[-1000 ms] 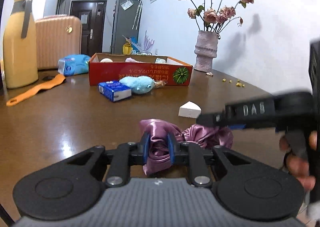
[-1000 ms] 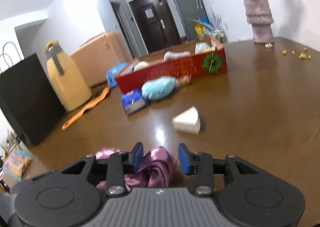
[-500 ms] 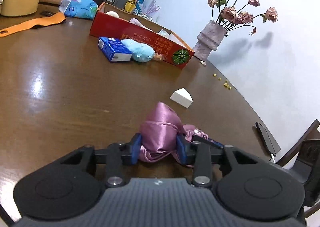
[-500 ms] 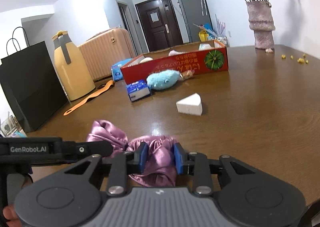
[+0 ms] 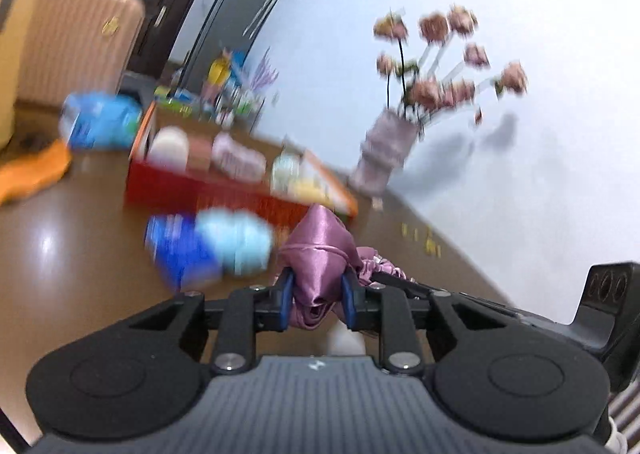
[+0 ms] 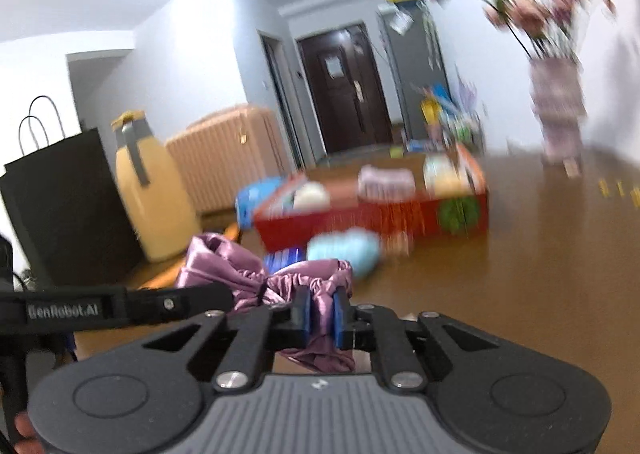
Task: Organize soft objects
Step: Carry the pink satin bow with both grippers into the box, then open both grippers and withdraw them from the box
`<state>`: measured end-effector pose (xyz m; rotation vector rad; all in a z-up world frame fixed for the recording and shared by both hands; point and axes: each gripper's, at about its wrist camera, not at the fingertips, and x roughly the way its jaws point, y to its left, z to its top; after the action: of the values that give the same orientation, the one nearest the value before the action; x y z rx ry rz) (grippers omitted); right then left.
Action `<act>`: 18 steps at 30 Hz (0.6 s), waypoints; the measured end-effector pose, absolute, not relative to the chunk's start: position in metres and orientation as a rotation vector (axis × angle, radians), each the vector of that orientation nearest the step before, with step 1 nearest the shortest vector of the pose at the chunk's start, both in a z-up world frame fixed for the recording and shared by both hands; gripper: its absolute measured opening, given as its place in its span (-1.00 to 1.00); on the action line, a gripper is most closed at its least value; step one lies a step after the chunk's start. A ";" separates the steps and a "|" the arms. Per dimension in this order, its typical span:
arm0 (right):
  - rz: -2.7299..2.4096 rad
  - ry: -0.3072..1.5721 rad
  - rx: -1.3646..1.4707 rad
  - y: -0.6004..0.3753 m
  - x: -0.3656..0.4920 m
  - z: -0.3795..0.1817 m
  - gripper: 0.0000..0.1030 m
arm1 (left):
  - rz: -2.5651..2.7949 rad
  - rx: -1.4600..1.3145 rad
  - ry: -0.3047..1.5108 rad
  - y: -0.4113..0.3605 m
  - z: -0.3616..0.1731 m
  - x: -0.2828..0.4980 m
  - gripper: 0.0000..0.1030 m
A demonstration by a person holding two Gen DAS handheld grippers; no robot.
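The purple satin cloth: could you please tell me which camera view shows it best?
The right wrist view: the purple satin cloth spreads out there, showing its gathered edge and both grips. The left wrist view shows only a bunched peak above the left tool.

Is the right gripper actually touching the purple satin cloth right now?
Touching. In the right wrist view the right gripper has both blue pads pressed against a fold of the purple satin cloth, with no gap on either side.
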<state>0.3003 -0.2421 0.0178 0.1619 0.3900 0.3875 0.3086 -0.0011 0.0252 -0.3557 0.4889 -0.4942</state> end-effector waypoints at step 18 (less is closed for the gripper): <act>0.238 0.824 0.125 -0.190 0.663 0.002 -0.61 | -0.258 -0.172 0.704 -0.011 0.009 0.605 -0.12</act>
<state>0.6628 -0.1896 0.0021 0.1251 0.8241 0.2376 0.6048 -0.0115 0.0085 -0.1723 0.7039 -0.2582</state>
